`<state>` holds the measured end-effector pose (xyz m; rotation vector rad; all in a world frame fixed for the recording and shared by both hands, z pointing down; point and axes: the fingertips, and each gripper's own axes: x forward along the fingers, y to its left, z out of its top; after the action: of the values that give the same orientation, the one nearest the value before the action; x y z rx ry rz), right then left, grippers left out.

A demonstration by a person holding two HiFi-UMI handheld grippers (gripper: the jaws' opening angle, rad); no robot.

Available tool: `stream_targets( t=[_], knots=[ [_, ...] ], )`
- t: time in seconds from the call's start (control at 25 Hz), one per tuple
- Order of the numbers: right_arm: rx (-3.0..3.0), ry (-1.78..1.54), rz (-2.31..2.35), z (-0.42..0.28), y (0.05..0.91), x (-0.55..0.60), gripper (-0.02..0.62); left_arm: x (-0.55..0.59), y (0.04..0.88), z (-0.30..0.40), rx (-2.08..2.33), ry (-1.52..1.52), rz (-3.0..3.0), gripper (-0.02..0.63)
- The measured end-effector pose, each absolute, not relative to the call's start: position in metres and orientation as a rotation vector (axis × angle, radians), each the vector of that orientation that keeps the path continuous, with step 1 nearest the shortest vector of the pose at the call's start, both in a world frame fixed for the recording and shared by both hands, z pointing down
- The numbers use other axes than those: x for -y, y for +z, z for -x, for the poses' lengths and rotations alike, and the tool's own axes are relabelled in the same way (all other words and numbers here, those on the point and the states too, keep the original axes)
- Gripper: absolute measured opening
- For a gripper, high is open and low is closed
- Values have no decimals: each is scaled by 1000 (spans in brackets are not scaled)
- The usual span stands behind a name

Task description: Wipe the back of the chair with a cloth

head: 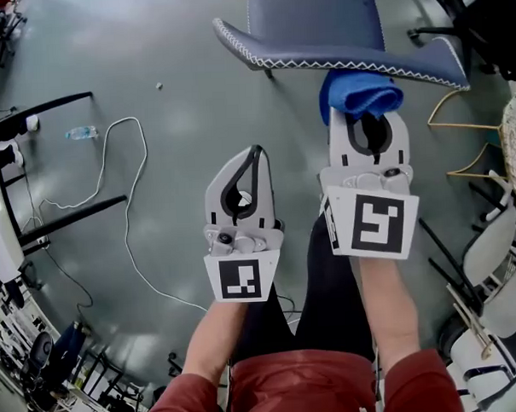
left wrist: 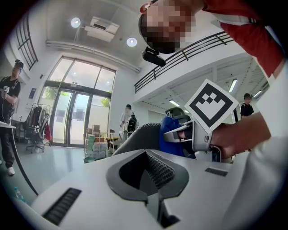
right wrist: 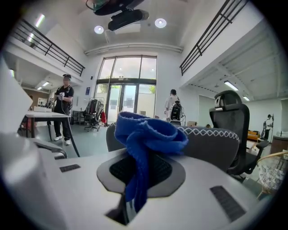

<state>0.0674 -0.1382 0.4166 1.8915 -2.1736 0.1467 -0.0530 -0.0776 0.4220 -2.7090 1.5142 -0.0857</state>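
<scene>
The right gripper (head: 367, 126) has its jaws clamped on a bunched blue terry cloth (right wrist: 145, 134) — the fabric is pinched low between the pads, and its rolled upper part bulges out above them. In the head view the cloth sits at the upper centre-right of the frame, just beside the lower edge of the grey-blue padded chair back with white zigzag stitching (head: 318, 23); whether cloth and chair touch cannot be told. In the right gripper view the stitched edge runs right behind the cloth, across the middle of the frame. The left gripper (head: 254, 158) hangs at the centre of the head view, lower in the frame than the right one and well apart from the chair — its jaws are together with nothing between them. Under both lies a glossy grey-green floor (head: 167, 77), with a looping white cable (head: 124, 120) and a small clear plastic bottle (head: 81, 132) at the left of the frame.
</scene>
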Motion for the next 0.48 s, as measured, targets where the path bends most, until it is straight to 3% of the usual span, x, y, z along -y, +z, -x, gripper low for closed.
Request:
stream_targets(
  t=[0.48],
  knots=[
    [2068,383,-1843,-98,544,166,58,93,472,34,-1522,-156,2722,14]
  ],
)
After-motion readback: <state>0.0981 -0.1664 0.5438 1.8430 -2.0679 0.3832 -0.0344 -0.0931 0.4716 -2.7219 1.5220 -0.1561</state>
